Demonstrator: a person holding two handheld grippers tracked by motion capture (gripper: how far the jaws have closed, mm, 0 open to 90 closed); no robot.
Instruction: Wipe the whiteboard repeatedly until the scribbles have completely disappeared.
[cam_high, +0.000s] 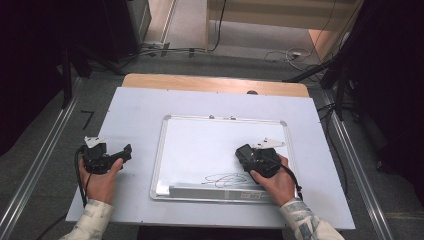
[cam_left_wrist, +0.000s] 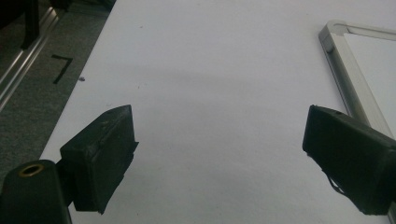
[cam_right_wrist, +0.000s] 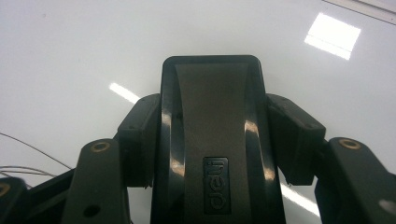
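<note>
a black whiteboard eraser (cam_right_wrist: 212, 140) is clamped by its long sides in the right gripper (cam_high: 255, 156), over the whiteboard (cam_high: 165, 150) on the bench, just above the scribble (cam_high: 225, 178). looks light, stiff, glossy, so probably slippery. left gripper (cam_left_wrist: 219, 154) is held wide open, empty.

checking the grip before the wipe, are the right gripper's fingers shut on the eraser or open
Shut on the eraser: in the right gripper view the right gripper has both fingers pressed against the eraser's sides, above the whiteboard.
</note>
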